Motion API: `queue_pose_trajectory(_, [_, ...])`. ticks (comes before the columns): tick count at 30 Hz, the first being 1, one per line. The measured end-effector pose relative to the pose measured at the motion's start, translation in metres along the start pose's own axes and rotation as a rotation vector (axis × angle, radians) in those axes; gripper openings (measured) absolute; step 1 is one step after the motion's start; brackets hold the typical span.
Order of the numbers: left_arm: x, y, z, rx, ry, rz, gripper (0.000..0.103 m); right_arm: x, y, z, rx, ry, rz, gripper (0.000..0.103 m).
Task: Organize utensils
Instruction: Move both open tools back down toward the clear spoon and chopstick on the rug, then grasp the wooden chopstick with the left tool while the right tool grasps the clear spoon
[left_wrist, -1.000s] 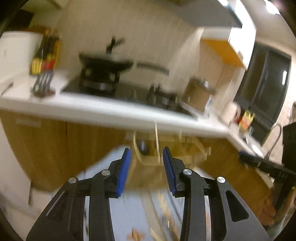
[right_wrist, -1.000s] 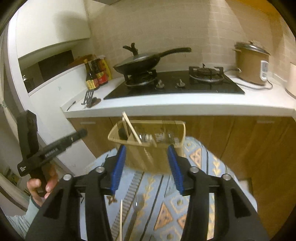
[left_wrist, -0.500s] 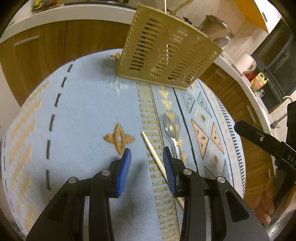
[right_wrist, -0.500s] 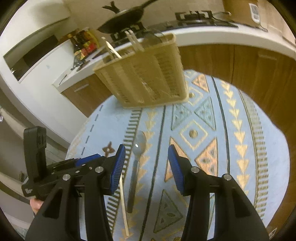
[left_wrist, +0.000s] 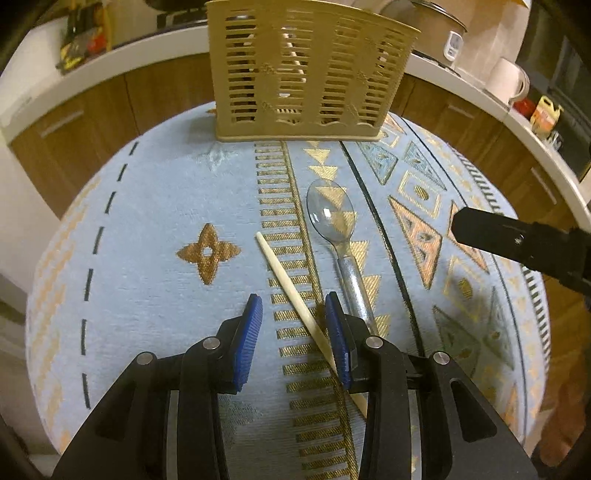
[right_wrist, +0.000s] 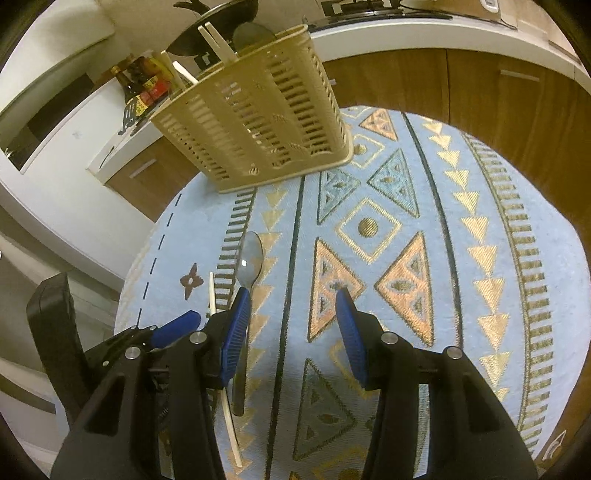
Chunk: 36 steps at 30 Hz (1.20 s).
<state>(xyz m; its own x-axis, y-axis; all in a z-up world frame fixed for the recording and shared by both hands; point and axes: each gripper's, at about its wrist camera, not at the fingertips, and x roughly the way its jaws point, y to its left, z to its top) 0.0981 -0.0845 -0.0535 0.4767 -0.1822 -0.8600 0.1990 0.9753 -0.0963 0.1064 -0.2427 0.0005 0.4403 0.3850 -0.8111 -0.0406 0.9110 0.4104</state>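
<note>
One chopstick (left_wrist: 291, 291) flat, tip toward basket (left_wrist: 303, 74).

One clear plastic spoon (left_wrist: 331, 214) and one loose chopstick (left_wrist: 291, 291) lie at the centre of the left wrist view on one patterned table (left_wrist: 147, 229). One slotted utensil basket (left_wrist: 306, 70) stands at top centre. Two grippers show: left gripper (left_wrist: 293, 341), right gripper (right_wrist: 291, 336).

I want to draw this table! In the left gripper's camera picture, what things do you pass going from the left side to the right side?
Brown flower pattern on the cloth → chopstick → clear spoon → the right gripper's black finger poking in at the right edge.
</note>
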Motion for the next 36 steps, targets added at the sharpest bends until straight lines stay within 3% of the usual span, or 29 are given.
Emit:
queue_pose_trajectory(1, [0.0,-0.002,-0.001,0.011,-0.007,0.02,0.032,0.001,0.001,-0.001,0.0,0.003,0.0,0.044])
queue_pose_trajectory(5, [-0.002,-0.007,-0.005,0.068,-0.032,0.088,0.011,0.007,0.009,-0.001,-0.023,0.017,-0.007,0.044])
queue_pose_trajectory(11, [-0.006,0.012,-0.005,0.08,-0.029,-0.005,0.004,0.024,0.024,-0.001,-0.068,0.063,-0.008,0.044])
queue_pose_trajectory(14, [-0.007,0.028,-0.004,0.075,-0.015,-0.064,0.004,0.037,0.031,-0.002,-0.082,0.096,-0.012,0.044])
queue_pose_trajectory(19, [-0.008,0.053,0.0,0.04,0.003,-0.071,0.004,0.057,0.042,-0.004,-0.095,0.135,-0.025,0.037])
queue_pose_trajectory(24, [-0.004,0.073,0.008,-0.025,0.037,-0.133,0.004,0.065,0.06,-0.002,-0.156,0.138,-0.102,0.035])
queue_pose_trajectory(27, [-0.004,0.074,0.01,-0.011,0.052,-0.148,0.005,0.071,0.071,-0.004,-0.215,0.136,-0.145,0.034])
queue_pose_trajectory(31, [-0.003,0.076,0.013,0.008,0.078,-0.171,0.005,0.077,0.086,-0.01,-0.326,0.12,-0.246,0.011])
queue_pose_trajectory(36, [-0.002,0.079,0.016,0.015,0.1,-0.19,0.005,0.069,0.072,-0.01,-0.307,0.114,-0.271,0.01])
